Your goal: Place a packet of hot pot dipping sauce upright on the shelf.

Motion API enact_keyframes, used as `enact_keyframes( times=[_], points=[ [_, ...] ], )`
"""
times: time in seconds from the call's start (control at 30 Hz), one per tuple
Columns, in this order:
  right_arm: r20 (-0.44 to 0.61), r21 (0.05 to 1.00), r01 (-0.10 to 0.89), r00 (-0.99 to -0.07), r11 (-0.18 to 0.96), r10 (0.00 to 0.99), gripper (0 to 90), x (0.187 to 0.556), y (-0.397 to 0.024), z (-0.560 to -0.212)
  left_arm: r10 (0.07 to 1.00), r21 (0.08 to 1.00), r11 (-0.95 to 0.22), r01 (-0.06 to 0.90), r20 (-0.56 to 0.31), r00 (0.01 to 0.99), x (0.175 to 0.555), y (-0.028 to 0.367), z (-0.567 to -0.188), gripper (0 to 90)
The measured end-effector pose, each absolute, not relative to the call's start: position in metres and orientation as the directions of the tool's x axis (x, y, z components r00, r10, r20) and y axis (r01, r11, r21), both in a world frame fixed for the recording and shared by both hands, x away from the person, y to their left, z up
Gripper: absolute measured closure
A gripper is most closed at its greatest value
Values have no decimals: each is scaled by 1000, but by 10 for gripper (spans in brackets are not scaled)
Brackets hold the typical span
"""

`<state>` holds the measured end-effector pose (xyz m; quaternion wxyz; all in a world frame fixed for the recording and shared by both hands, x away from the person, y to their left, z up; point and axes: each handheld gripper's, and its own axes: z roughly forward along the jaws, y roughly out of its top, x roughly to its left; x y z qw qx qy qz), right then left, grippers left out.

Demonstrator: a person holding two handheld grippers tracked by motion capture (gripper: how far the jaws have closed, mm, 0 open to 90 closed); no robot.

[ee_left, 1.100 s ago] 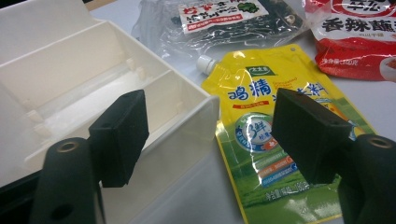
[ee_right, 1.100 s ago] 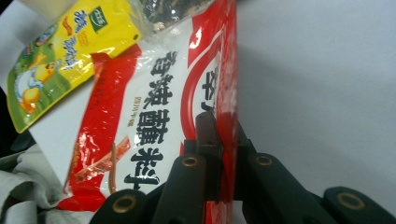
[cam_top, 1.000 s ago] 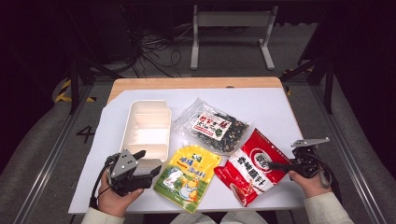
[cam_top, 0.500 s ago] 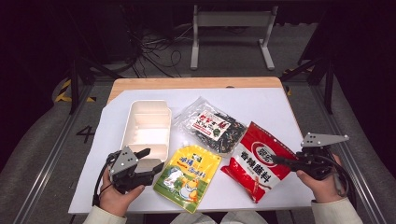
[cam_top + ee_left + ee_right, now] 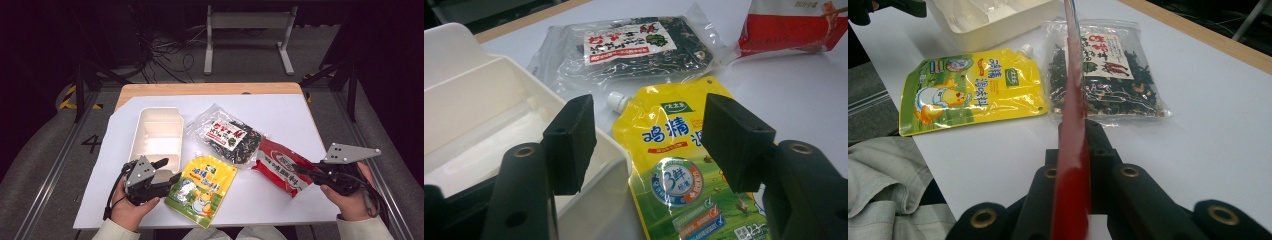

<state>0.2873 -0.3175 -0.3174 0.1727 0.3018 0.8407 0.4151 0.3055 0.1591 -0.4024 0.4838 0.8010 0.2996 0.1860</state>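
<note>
My right gripper (image 5: 301, 170) is shut on the near end of a red snack bag (image 5: 278, 163), which it holds tilted above the table's right side. In the right gripper view the red bag (image 5: 1071, 100) rises edge-on from the shut jaws of that gripper (image 5: 1075, 137). My left gripper (image 5: 169, 170) is open at the near corner of a white tray-like container (image 5: 159, 131). Its jaws have just been closing. In the left gripper view that gripper (image 5: 649, 132) straddles the container's corner (image 5: 611, 155) and the top of a yellow spouted pouch (image 5: 674, 150); its pads press on nothing.
A clear bag of dark dried food with a red-and-white label (image 5: 228, 135) lies mid-table behind the pouch (image 5: 202, 187). A white sheet (image 5: 290, 115) covers the wooden tabletop. A metal frame (image 5: 247, 30) and cables lie on the floor beyond the far edge.
The right gripper has risen and shifted right, lifting the red bag's near end off the table. The left gripper's jaws stand closer together; the left hand has hardly moved.
</note>
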Motion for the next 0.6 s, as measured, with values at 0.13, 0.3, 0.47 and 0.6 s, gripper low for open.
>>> enact_keyframes(
  times=[0.13,0.3,0.47,0.6],
  points=[
    [-45,807,350,-766,476,641,884,286,-317,-313,637,892,-350,286,3,771,307,153,-400,396],
    [-57,813,318,-790,487,611,884,285,-310,-305,593,906,-320,278,-37,804,309,143,-397,354],
    [-72,812,291,-810,507,581,884,288,-299,-300,538,926,-290,243,-52,842,312,131,-397,346],
    [-81,813,273,-822,515,564,884,290,-291,-297,483,930,-297,219,-52,874,316,119,-399,336]
  ],
)
